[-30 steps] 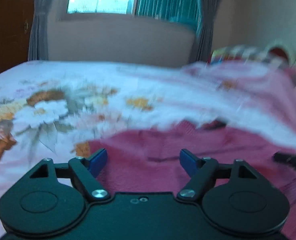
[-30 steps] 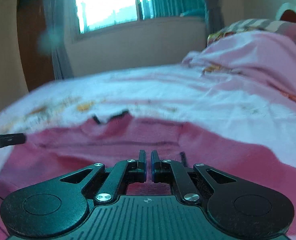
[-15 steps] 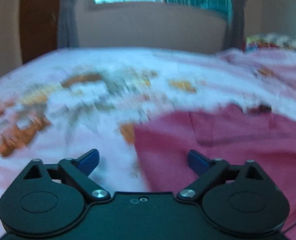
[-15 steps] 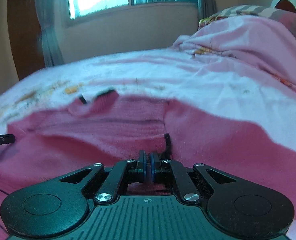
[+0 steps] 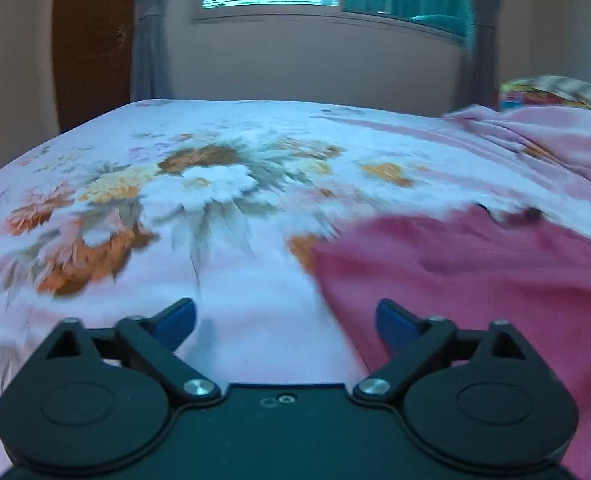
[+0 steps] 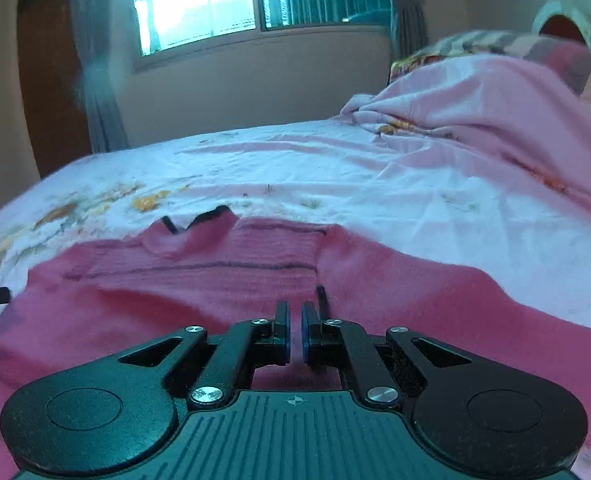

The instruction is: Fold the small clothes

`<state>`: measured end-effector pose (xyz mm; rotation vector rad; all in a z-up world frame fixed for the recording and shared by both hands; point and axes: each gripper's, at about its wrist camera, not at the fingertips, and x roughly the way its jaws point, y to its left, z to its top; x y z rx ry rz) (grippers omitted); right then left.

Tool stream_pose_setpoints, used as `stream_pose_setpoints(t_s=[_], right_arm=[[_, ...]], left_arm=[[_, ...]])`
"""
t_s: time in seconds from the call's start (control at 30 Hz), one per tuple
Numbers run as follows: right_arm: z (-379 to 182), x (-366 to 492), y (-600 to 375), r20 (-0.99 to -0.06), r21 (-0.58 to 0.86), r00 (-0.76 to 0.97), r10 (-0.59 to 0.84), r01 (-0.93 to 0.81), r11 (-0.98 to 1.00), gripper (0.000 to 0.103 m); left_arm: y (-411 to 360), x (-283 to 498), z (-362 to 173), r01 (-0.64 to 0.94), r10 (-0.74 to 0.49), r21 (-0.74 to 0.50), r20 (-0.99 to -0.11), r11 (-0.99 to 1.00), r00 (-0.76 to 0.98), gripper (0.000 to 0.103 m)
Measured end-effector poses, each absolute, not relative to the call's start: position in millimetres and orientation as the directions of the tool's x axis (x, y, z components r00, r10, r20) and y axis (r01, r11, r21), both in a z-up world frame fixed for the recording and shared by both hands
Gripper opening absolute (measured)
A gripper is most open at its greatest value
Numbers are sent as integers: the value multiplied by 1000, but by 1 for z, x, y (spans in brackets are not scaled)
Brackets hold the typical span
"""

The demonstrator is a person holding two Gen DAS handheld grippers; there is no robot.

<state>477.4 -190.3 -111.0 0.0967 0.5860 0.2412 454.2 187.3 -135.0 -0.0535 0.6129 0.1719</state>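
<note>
In the left view, the left claw (image 5: 286, 316) is being opened wide, nothing gripped, over the flowered bed sheet (image 5: 215, 184) beside the dark pink knitted top (image 5: 475, 264). In the right view, the right claw (image 6: 294, 334) is shut above the top, which is spread flat, likely for folding; whether cloth is pinched cannot be told.

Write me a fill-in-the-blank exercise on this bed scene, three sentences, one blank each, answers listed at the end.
1. The garment lying on the floral bedsheet is ____ in colour.
2. The left gripper is opening, and between its fingers there is ____.
3. The right gripper has its jaws ____.

Missing words: pink; nothing; shut
</note>
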Motion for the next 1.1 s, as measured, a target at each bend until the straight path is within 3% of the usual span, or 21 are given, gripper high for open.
stream_pose_setpoints(t_s=[0.07,0.17,0.23,0.3,0.33,0.37,0.4,0.57,0.7,1.0,1.1], right_arm=[[-136,485,-183,-643,130,730,231,-194,972,5],[-113,474,-190,-628,164,746,223,-153,975,5],[-93,450,-214,-541,270,794,279,-150,951,9],[-85,417,-257,-476,376,839,266,-80,923,48],[-87,402,-279,-448,420,859,246,-41,907,85],[-92,387,-302,-426,453,879,215,2,892,88],[-96,376,-323,-425,473,886,185,43,880,88],[-135,327,-437,-475,629,880,13,330,704,53],[-162,315,-494,-454,782,890,32,382,492,53],[-173,355,-521,-431,807,901,41,365,464,52],[-173,360,-528,-400,823,914,65,328,463,37]], left_arm=[[175,457,-151,-152,144,42,-627,987,765,100],[181,448,-133,-178,113,-38,-643,983,758,98],[182,423,-119,-162,104,-43,-600,986,793,101],[184,396,-114,-145,104,-23,-585,989,804,101],[186,385,-115,-146,107,-21,-580,989,808,101],[188,371,-118,-148,108,-21,-576,989,810,101],[190,360,-123,-151,110,-23,-582,988,806,101],[206,317,-152,-203,106,-94,-603,975,790,102],[206,320,-154,-230,126,-98,-604,968,787,102],[202,319,-159,-230,144,-66,-609,971,780,102],[202,319,-160,-231,142,-70,-607,971,782,102]])
